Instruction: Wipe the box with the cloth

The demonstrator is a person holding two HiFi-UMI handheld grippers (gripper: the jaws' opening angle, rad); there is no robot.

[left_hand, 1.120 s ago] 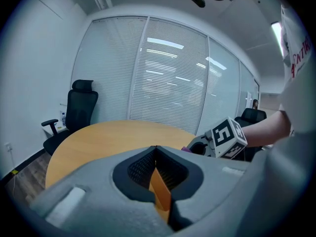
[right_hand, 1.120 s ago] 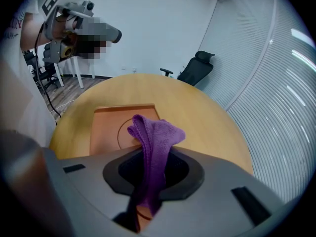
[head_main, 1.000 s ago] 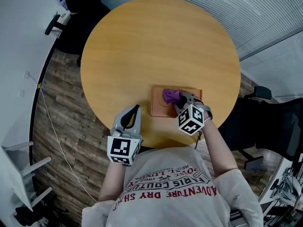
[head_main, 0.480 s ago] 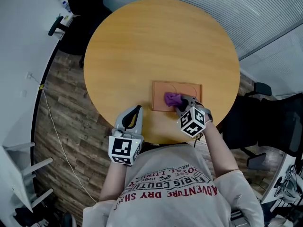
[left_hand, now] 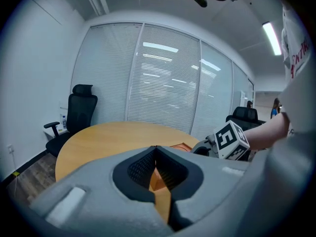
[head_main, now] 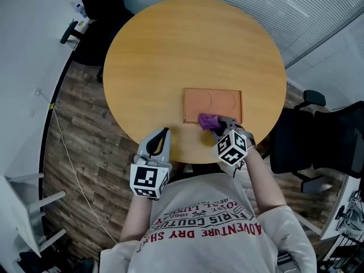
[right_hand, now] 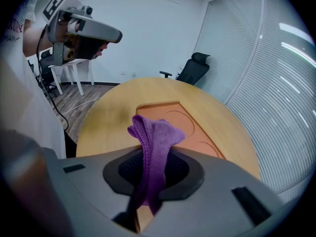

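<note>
The right gripper (head_main: 218,125) pinches a purple cloth (head_main: 208,120) at the near edge of an orange box (head_main: 222,98) on a round wooden table (head_main: 170,50), with the person working from the near side. The right gripper view shows the jaws closed on the cloth's lower part. A folded tuft stands free above them, and the box lies just beyond.

The box lies flat, shallow like a tray, with two round recesses in its top, close to the table's near edge. The cloth overlaps the box's near rim toward the middle. Whether it presses on the surface or hovers just above cannot be told from these views.

The left gripper (head_main: 162,134) hangs over the table's near edge, left of the box and apart from it. Its jaws are pressed together with nothing between them, and it does not steady the box.

By the look of it, the wiping is under way rather than done. The cloth is in hand and at the box, but only at the near rim, while both recesses and the far edge lie uncovered. No dirt or streaks show, so how much is already clean cannot be judged. What seems left is to carry the cloth across the rest of the top.
</note>
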